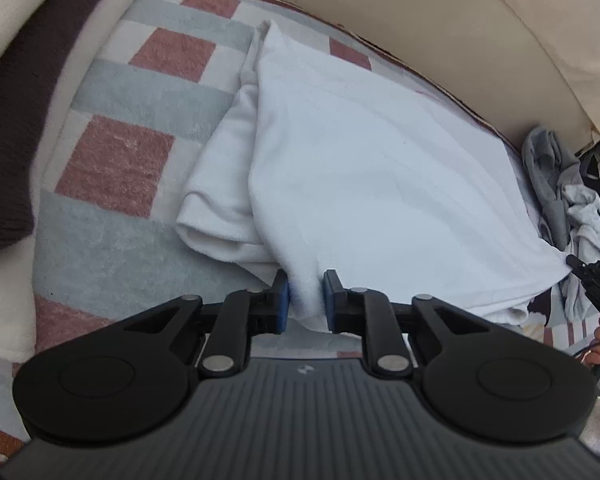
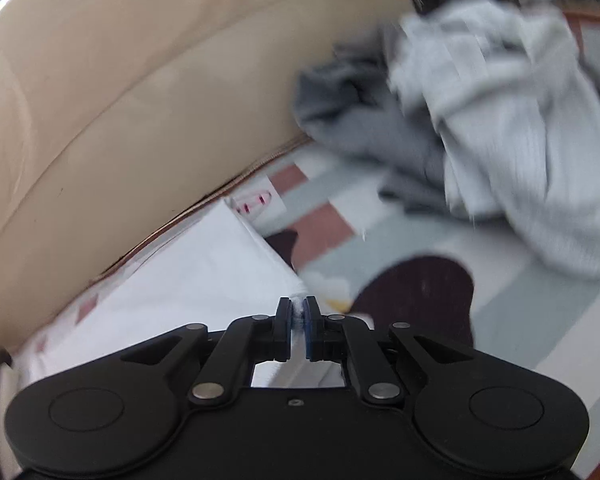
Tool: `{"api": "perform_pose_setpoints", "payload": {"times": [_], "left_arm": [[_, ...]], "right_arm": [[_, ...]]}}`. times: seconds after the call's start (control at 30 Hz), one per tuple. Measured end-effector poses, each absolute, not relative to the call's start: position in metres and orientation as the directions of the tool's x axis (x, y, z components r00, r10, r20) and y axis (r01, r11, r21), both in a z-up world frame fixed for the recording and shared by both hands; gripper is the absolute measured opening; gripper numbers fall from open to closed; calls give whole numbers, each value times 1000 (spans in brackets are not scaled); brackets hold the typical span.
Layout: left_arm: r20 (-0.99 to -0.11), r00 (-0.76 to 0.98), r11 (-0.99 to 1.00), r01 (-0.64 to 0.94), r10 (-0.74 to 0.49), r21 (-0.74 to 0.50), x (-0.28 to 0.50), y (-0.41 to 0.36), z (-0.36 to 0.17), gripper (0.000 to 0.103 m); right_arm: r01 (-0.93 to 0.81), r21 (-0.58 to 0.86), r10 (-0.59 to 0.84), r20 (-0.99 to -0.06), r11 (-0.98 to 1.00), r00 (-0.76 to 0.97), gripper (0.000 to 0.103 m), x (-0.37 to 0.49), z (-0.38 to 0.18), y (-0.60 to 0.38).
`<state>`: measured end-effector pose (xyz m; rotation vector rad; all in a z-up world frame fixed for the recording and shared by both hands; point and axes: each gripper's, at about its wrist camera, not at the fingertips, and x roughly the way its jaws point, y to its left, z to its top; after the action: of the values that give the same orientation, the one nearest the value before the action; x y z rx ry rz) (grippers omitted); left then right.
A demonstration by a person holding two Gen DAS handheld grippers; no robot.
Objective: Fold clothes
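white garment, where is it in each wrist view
Left wrist view: the white garment fills the centre, its near edge pinched in the left gripper.
Right wrist view: lower left, its corner pinched in the right gripper.
Shared landmark: the beige sofa front behind it.
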<state>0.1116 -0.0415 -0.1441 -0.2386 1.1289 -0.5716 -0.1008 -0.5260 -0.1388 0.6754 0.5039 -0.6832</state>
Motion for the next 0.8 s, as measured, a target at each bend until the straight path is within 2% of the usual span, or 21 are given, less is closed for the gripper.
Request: {"api": "perform_pose_setpoints", "payload": {"times": [0.17, 0.3, 0.37, 0.5, 0.67, 0.8], "left_arm": [[-781, 299, 830, 305, -549, -467, 110, -36, -137, 17], [-788, 281, 831, 292, -548, -474, 108, -37, -137, 17], [-817, 262, 844, 326, -514, -427, 104, -45, -132, 18], [-820, 347, 855, 425, -456, -296, 90, -64, -115, 18], [-782, 414, 838, 490, -466, -240, 85, -78, -110, 21], [-829, 347, 850, 462, -438, -255, 98, -92, -127, 23]], "right_arm": [[753, 313, -422, -675, 579, 605, 8, -94, -144, -523], [771, 319, -412, -700, 551, 584, 9, -97, -149, -528], [778, 323, -408, -708, 540, 577, 9, -99, -150, -530], [783, 329, -396, -720, 528, 570, 9, -100, -152, -529], [781, 324, -388, -727, 534, 567, 9, -97, -154, -529], [781, 331, -377, -733, 529, 566, 9, -97, -156, -530]]}}
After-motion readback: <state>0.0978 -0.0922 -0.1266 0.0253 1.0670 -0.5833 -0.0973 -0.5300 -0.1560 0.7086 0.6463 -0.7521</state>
